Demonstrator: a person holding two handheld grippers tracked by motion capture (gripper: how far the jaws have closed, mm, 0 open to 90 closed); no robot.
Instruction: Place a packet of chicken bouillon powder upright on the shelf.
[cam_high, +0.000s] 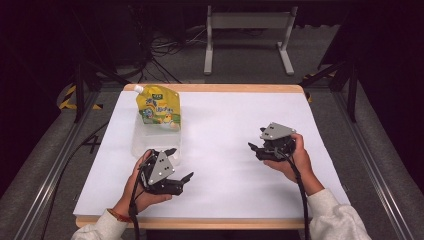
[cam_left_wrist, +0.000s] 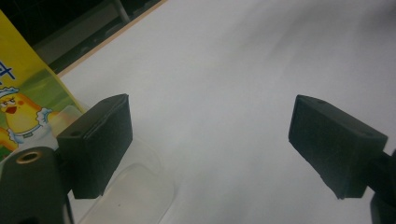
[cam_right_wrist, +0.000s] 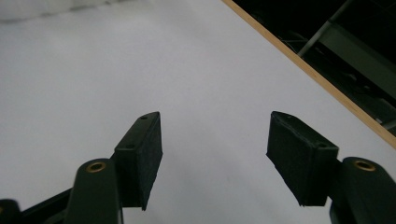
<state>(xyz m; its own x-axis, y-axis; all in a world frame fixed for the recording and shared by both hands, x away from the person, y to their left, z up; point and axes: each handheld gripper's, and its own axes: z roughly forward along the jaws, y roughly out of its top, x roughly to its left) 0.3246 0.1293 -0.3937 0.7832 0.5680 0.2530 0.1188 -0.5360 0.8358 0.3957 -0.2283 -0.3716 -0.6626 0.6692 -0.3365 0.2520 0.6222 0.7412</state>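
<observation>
Both tools open, empty; left tool (cam_high: 180, 163) near yellow pouch (cam_high: 159, 108).

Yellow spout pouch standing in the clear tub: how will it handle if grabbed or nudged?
The pouch looks like soft film, so it would likely flex under the fingers rather than stay stiff. It stands tall and leans in the clear tub, so a nudge may tip it. Its glossy print may be a bit slippery.

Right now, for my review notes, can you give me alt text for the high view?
A person's hands hold the left gripper and the right gripper, both open and empty, over a white table. At the far left, a yellow spouted pouch stands in a clear plastic container, near the left gripper.
</observation>
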